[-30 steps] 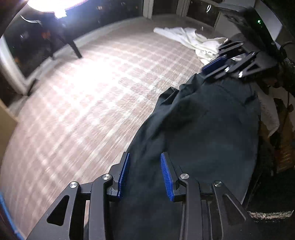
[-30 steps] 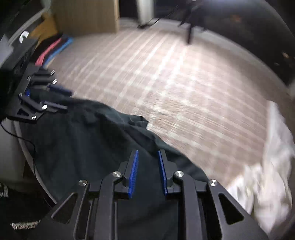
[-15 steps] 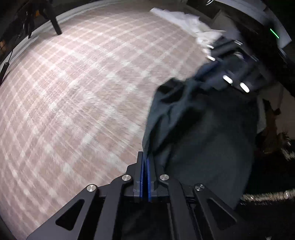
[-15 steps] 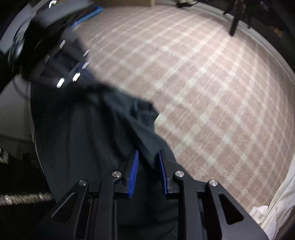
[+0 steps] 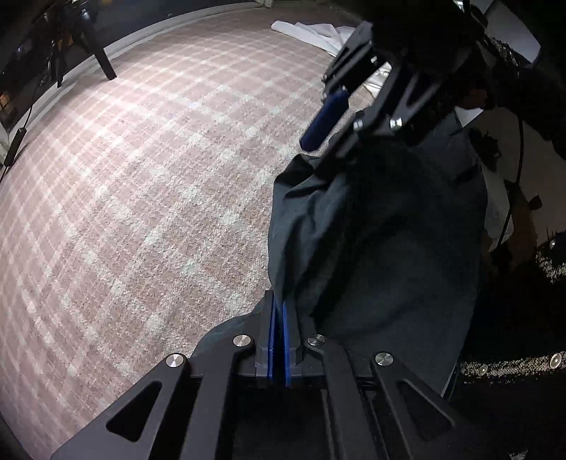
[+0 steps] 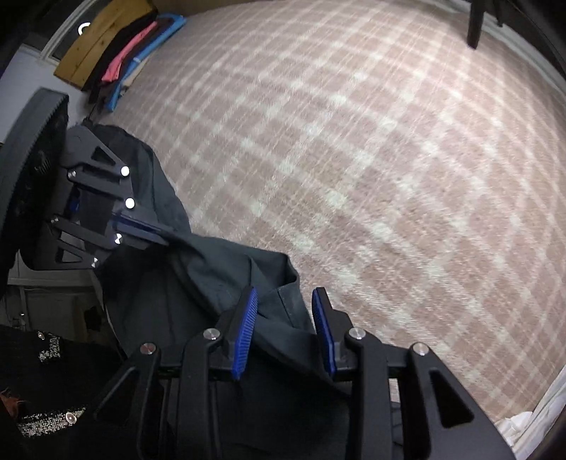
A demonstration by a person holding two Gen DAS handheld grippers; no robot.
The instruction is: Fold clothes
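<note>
Two hand-held grippers are on one dark garment, which hangs between them above the plaid carpet. Your left hand-held gripper has its blue pads pressed together with an edge of the cloth pinched between them; from there the fabric rises in folds toward your other tool. Your right hand-held gripper stands with its jaws well apart, and a hemmed fold of the garment lies in the gap between the blue pads, touching the left one; you cannot tell whether anything there is actually held. In the left wrist view that right tool shows at the upper right, its blue pad just above the cloth's top corner. In the right wrist view the left tool sits at the far left, its fingers meeting the cloth. A white garment lies on the carpet beyond, and a stack of folded coloured items rests near the wall.
</note>
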